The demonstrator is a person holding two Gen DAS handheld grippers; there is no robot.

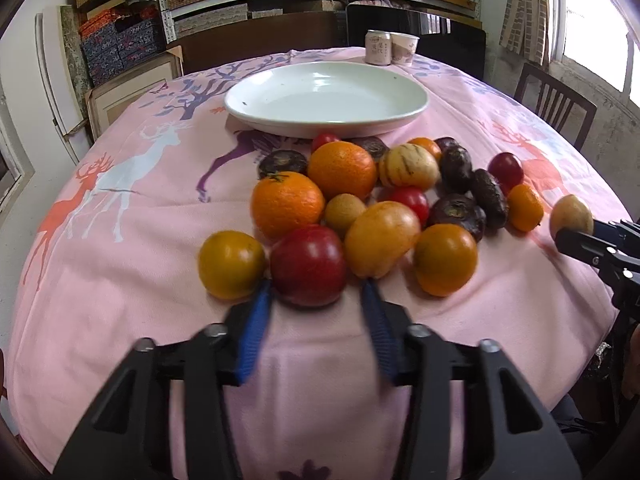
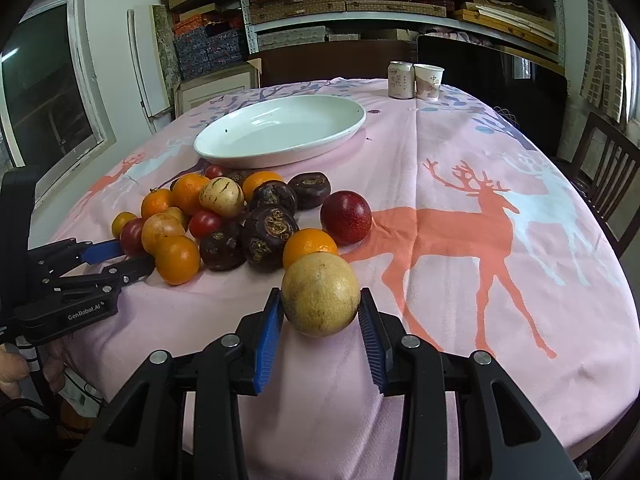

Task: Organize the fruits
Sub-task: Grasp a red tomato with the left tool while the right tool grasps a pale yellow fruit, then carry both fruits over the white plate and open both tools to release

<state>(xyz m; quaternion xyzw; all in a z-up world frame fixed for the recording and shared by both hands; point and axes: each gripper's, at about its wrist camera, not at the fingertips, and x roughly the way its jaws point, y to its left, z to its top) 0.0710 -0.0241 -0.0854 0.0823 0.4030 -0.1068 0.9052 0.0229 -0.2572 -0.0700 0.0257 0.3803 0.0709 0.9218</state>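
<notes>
A pile of fruit lies on the pink tablecloth in front of an empty white oval plate (image 1: 326,100), also in the right wrist view (image 2: 280,130). My left gripper (image 1: 316,286) is open, its blue pads either side of a red fruit (image 1: 308,264); contact is unclear. My right gripper (image 2: 320,304) has its pads against a tan round fruit (image 2: 320,294), which rests on the cloth; it also shows in the left wrist view (image 1: 570,218). Oranges (image 1: 286,204), dark purple fruits (image 2: 270,236) and a striped pale fruit (image 1: 408,166) fill the pile.
A drink can (image 1: 378,47) and a paper cup (image 1: 404,49) stand behind the plate at the table's far edge. A wooden chair (image 1: 556,104) stands at the right. Shelves with boxes line the back wall.
</notes>
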